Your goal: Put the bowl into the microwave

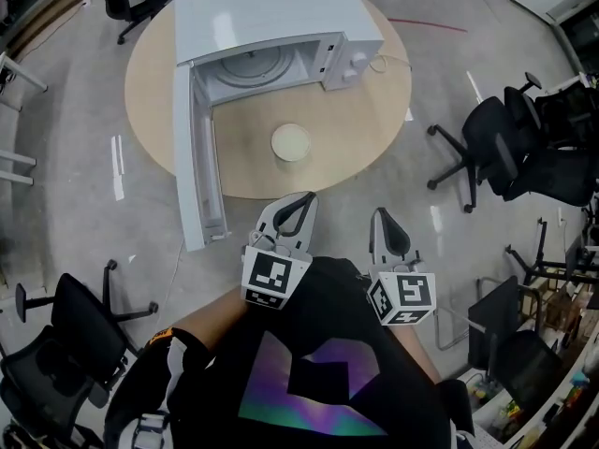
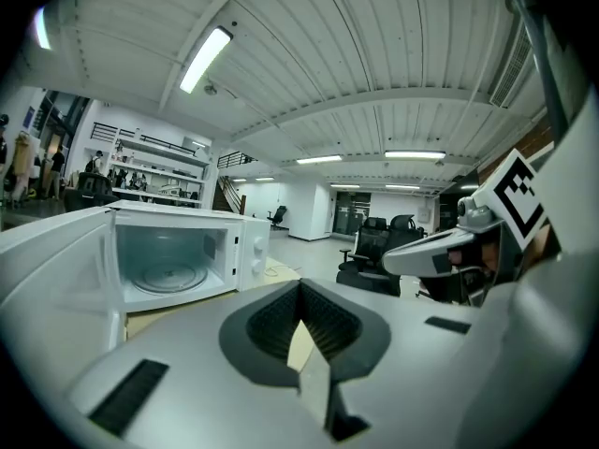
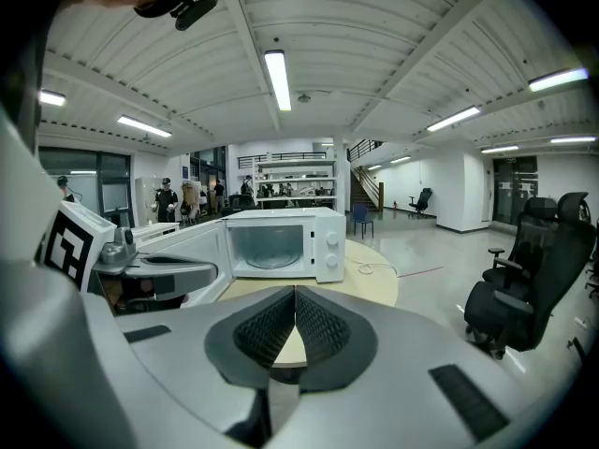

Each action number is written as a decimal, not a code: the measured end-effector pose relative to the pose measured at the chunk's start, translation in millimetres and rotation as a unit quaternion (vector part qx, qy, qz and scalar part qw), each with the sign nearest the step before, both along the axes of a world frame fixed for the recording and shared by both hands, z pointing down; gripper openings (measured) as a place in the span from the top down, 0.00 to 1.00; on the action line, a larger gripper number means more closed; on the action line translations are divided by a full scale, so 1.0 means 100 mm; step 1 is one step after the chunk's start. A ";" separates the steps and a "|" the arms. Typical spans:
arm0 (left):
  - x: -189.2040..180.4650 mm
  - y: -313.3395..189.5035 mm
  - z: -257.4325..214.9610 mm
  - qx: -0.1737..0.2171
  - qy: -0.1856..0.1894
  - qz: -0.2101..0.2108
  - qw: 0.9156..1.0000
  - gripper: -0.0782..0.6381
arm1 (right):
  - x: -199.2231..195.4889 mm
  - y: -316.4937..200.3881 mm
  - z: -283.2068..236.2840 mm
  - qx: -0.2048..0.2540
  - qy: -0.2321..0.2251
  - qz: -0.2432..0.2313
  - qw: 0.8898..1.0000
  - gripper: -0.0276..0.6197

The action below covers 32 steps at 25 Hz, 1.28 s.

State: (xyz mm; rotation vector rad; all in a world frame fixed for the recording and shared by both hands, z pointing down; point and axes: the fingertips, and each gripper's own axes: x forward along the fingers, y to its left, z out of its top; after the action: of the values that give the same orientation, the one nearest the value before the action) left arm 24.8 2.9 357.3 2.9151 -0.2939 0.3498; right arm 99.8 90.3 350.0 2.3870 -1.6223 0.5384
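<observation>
1. Location of the main item: the small round cream-coloured bowl [image 1: 290,142] sits upright on the round light-wood table [image 1: 367,129], just in front of the microwave's opening and not inside it. Nothing is touching it.
2. The boxy white microwave oven [image 1: 271,17] stands at the far side of that table. Its white hinged door [image 1: 192,157] is swung wide open toward the person, on the person's left. The door's far end sticks out past the table edge.
3. Inside the cavity you can see the round glass turntable plate [image 2: 168,277], with nothing on it.
4. The left grey two-jaw gripper [image 1: 301,199] is held close to the person's body, just at the near edge of the table and well short of the bowl. In the left gripper view [image 2: 301,288] its ribbed black pads meet at the tips, so it's closed with nothing in it.
5. The right grey two-jaw gripper [image 1: 384,215] is beside it, also near the body and off the table. The right gripper view [image 3: 295,290] shows the same thing: pads pressed together, nothing held.
6. A black wheeled office chair [image 1: 487,143] stands on the grey floor, off to the right of the table.
</observation>
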 end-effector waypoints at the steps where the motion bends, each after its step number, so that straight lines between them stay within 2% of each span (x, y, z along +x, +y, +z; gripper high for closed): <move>1: -0.01 -0.04 -0.01 0.001 0.002 -0.004 1.000 0.82 | -0.02 -0.05 0.00 0.000 0.001 -0.005 1.000 0.93; 10: -0.19 -0.31 -0.02 0.000 0.009 -0.049 0.999 0.82 | -0.14 -0.37 0.02 -0.003 0.002 -0.044 0.999 0.93; 20: -0.23 -0.62 0.06 -0.001 -0.004 -0.118 0.993 0.82 | -0.01 -0.83 0.15 -0.009 -0.015 -0.108 0.994 0.93; 32: -0.02 -1.01 0.15 0.005 -0.041 -0.218 0.975 0.82 | 0.50 -1.47 0.39 -0.022 -0.041 -0.194 0.980 0.93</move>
State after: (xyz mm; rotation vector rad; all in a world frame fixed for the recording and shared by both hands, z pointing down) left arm 22.5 -97.8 372.7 2.7429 -0.9281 0.3954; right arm 150.2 -56.3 389.4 1.9645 -2.0201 0.5931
